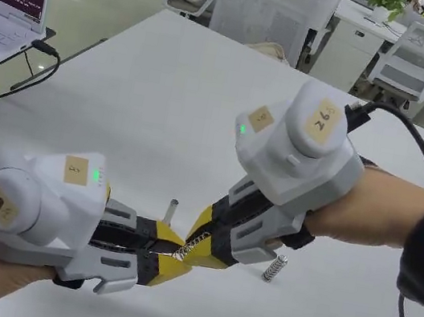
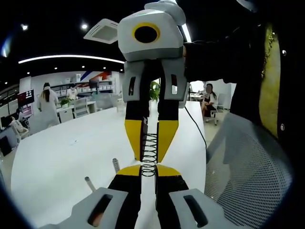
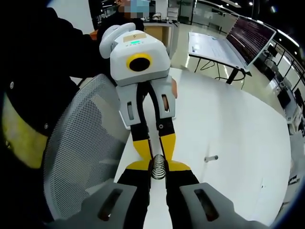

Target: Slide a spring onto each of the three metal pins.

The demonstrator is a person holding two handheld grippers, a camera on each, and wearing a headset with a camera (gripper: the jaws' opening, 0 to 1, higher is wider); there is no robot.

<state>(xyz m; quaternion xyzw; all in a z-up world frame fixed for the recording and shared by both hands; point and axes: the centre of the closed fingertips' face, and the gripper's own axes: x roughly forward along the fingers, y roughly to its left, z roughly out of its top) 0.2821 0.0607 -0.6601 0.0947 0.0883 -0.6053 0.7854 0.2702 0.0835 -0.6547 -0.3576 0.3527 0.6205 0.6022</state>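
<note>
A thin coiled steel spring (image 2: 149, 150) is held in the air above the white counter (image 1: 164, 102), close to its near edge. It is gripped at both ends. The left hand-held gripper (image 2: 148, 171) is closed on one end with its yellow-tipped black jaws. The right hand-held gripper (image 3: 159, 169), pointed the opposite way, is closed on the other end, so the two sets of jaw tips almost meet.

In the left gripper view, an upright grey metal pin (image 2: 116, 165) is seen standing on the counter just beside the jaws, with a nearer pin (image 2: 89, 183) close to it.

In the head view, a second loose spring (image 1: 276, 268) is seen on the counter near the near edge, beside the right hand-held gripper.
</note>
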